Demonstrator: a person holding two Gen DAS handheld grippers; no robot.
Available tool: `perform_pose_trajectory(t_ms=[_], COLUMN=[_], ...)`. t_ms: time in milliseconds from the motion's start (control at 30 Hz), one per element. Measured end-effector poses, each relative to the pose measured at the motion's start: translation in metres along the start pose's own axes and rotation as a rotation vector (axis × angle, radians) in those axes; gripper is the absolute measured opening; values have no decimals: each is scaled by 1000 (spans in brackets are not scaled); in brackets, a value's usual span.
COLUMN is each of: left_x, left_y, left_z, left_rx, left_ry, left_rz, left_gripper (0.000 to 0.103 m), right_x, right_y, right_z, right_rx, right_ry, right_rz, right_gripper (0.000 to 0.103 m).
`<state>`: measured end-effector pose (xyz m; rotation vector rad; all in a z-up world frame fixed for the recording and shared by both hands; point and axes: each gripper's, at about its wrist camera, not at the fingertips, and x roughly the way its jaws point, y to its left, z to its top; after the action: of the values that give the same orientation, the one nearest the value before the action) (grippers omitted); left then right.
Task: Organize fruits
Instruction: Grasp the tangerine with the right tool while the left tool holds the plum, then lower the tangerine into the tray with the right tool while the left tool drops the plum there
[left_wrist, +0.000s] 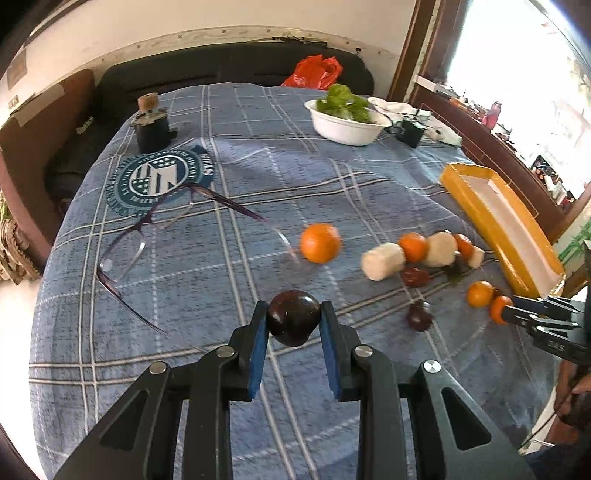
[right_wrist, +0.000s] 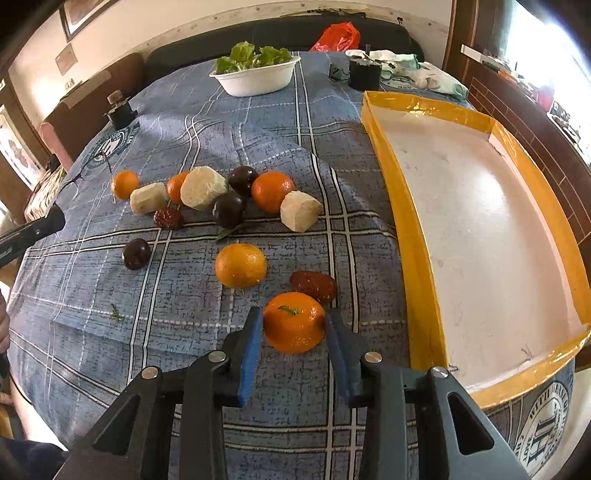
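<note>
My left gripper (left_wrist: 293, 321) is shut on a dark plum (left_wrist: 293, 322) and holds it above the blue checked cloth. My right gripper (right_wrist: 293, 326) has its pads on both sides of an orange (right_wrist: 294, 322) near the cloth's front, shut on it; it also shows at the right edge of the left wrist view (left_wrist: 499, 309). A yellow-rimmed white tray (right_wrist: 410, 236) lies empty to the right. Oranges (right_wrist: 241, 265), plums (right_wrist: 136, 253), red dates (right_wrist: 314, 286) and pale cut root pieces (right_wrist: 300, 210) lie scattered mid-table.
Purple-framed glasses (left_wrist: 147, 229) lie at the left. A white bowl of lettuce (right_wrist: 255, 77) stands at the far side, with black weights (left_wrist: 149, 125), a red bag (left_wrist: 314, 72) and a white cloth (right_wrist: 421, 72).
</note>
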<state>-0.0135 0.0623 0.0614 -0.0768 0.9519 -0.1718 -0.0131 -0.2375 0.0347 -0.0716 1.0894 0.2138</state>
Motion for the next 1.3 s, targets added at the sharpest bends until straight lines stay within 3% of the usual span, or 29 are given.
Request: perform_pose_trajectory(t_ms=[500, 667, 800, 967, 1300], left_x=[-11, -16, -22, -25, -7], left_y=[-48, -66, -82, -108, -200], left_z=[-9, -10, -8, 0, 26], left_rx=[29, 50, 71, 95, 196], left_ry=[-1, -10, -16, -19, 19], left_rz=[-62, -76, -85, -117, -238], left_gripper=[26, 26, 26, 26, 26], right_x=[1, -8, -34, -62, -78], right_y=[1, -4, -11, -47, -157], right_z=[-2, -6, -8, -6, -16], right_rx=[-33, 5, 51, 161, 353], right_ry=[-13, -21, -76, -142, -150], right_rz=[1, 74, 182, 229, 187], right_gripper=[39, 38, 38, 38, 38])
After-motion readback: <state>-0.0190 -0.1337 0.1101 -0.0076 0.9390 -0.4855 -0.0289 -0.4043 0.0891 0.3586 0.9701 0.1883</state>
